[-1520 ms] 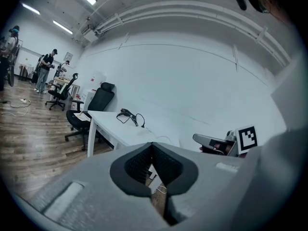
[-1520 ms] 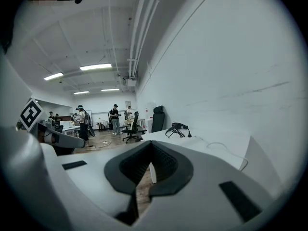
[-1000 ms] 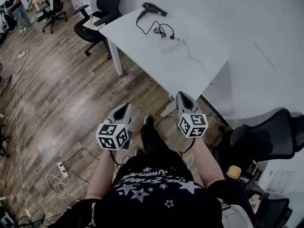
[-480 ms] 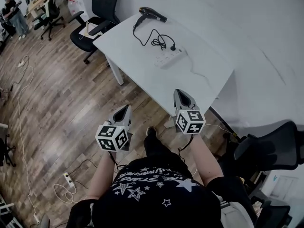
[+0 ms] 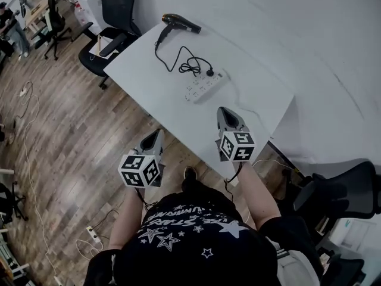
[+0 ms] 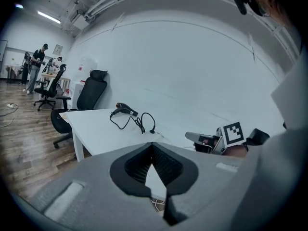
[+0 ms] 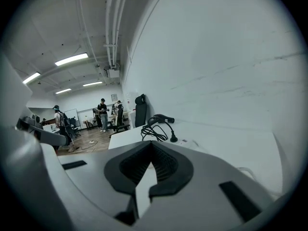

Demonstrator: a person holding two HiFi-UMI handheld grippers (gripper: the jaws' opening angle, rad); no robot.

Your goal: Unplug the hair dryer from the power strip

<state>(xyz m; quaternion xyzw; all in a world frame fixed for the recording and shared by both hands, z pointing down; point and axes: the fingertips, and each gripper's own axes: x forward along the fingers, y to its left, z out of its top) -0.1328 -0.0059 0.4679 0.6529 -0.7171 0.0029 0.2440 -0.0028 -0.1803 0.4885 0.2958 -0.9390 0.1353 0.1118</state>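
Against the white wall stood one white desk (image 5: 256,94). One black hair dryer (image 5: 180,22) lay at its far end, its single cord (image 5: 186,65) running to the one power strip (image 5: 205,85) mid-desk, plug seated. Two grippers hovered well short of it: left gripper (image 5: 157,132) above the floor, right gripper (image 5: 222,110) over the desk's near edge, both with fingers closed, empty.

White table (image 5: 143,70), blk office chair (image 5: 116,5), wood floor (image 5: 59,130)

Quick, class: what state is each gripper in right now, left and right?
Left gripper: jaws closed, holding nothing.
Right gripper: jaws closed, holding nothing.
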